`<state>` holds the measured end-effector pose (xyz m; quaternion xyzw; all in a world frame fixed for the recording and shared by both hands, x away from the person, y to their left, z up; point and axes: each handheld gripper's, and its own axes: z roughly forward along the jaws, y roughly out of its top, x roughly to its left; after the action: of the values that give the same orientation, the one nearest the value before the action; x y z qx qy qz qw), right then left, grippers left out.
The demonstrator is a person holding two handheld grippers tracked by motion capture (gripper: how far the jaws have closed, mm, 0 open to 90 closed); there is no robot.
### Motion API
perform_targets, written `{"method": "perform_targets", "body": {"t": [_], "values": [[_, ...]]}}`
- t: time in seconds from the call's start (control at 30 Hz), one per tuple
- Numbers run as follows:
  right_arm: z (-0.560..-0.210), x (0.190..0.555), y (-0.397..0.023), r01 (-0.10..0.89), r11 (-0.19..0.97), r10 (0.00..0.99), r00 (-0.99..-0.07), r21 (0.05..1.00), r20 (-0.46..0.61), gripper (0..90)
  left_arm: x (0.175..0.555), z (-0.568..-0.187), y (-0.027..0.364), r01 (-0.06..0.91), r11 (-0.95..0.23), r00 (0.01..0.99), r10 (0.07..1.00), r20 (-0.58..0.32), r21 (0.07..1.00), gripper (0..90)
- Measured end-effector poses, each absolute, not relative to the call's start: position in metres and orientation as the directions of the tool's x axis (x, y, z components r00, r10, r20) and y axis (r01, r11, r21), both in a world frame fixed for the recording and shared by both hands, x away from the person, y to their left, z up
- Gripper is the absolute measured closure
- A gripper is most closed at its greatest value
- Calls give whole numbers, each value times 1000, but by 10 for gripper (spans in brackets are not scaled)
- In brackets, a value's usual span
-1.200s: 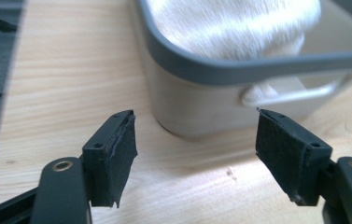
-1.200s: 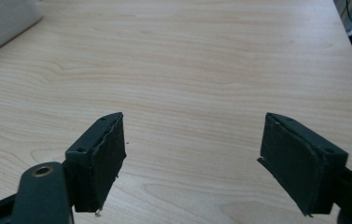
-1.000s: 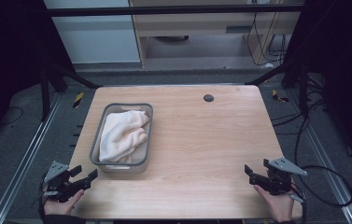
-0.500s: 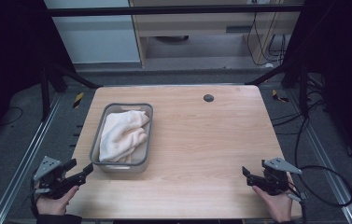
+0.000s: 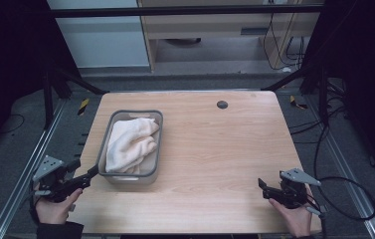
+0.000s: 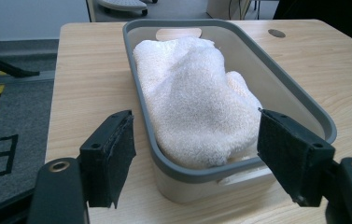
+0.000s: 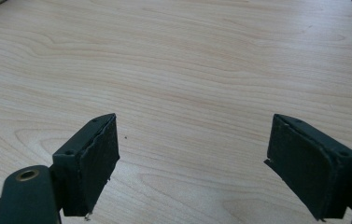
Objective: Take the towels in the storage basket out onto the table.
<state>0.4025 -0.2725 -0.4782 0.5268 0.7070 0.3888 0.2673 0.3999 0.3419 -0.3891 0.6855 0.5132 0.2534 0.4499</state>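
A grey-rimmed plastic bin point(image 5: 158, 142) stands on the left half of the wooden table point(image 5: 225, 149), and a cream towel point(image 5: 130, 142) lies bunched inside it. My left gripper point(image 5: 86, 172) hovers at the bin's near left corner, off the table's left edge, held in a hand. In the left gripper view the bin point(image 6: 299, 98) and towel point(image 6: 197, 102) lie just ahead of my left gripper point(image 6: 194, 158), whose jaws stand open about as wide as the bin's near end. My right gripper point(image 5: 263, 188) rests low near the front right of the table. In its own view the right gripper point(image 7: 192, 163) is open over bare wood.
A small dark round grommet point(image 5: 222, 104) sits in the tabletop toward the far edge, also seen as a grommet point(image 6: 276, 33) beyond the bin. Metal frame rails point(image 5: 36, 159) and dark floor flank the table. A black cable point(image 5: 344, 199) trails from the right gripper.
My left gripper has moved forward and slightly right, bringing its tips up to the bin's near left corner. The right gripper has barely shifted.
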Motion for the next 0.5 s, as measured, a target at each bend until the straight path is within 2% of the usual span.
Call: {"method": "perform_targets", "body": {"t": [0.5], "values": [[-478,403,-272,536,152,952,-304,830,22,162,431,-375,330,511,-109,372,922,-105,852,273]]}}
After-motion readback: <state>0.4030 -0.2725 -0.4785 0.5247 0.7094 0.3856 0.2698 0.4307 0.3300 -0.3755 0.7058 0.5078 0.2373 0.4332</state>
